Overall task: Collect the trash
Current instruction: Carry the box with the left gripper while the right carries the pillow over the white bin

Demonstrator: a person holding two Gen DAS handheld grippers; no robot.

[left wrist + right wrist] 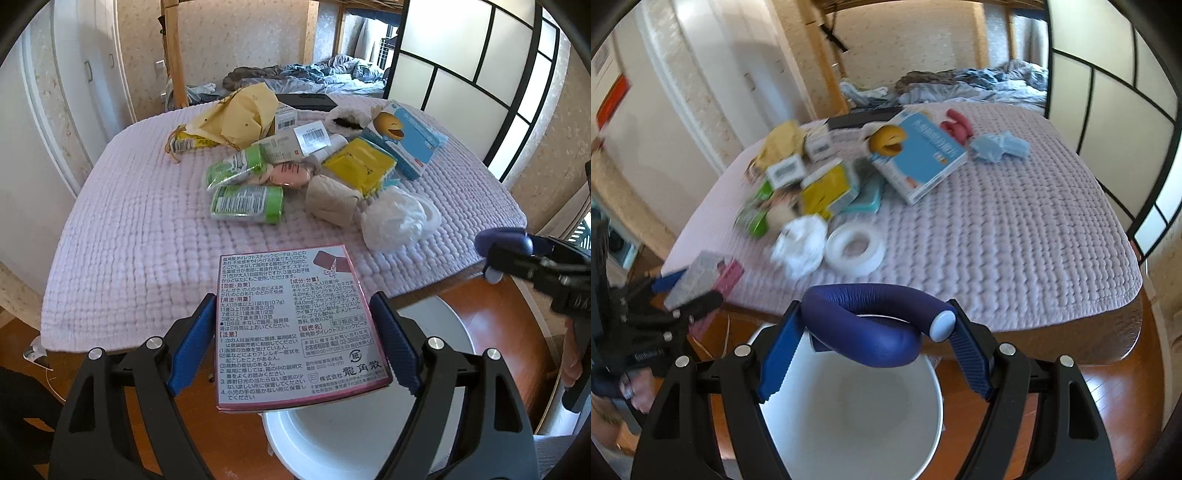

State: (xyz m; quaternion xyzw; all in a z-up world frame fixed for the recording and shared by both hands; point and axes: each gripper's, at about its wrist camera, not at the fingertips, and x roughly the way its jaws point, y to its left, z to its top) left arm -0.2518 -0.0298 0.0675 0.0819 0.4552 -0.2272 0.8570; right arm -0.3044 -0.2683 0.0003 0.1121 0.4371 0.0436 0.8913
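My left gripper [293,328] is shut on a flat pink-edged medicine box [295,321] with printed text, held above the near edge of the table and over the white bin [369,443]. My right gripper [873,332] is shut on a bent dark-blue foam tube [871,321] with a pale end cap, hanging over the open white bin [849,406]. In the left wrist view the right gripper [517,258] and the tube's end show at the right edge. In the right wrist view the left gripper [683,291] with its box [701,277] shows at the left, blurred.
A pile of trash lies on the pink quilted tablecloth [129,221]: green packets [247,203], a yellow pack [358,166], a blue box [406,136], crumpled white tissue [391,218], a tape roll [855,247], red and pale blue items [1001,146] beyond. Wooden floor surrounds the bin.
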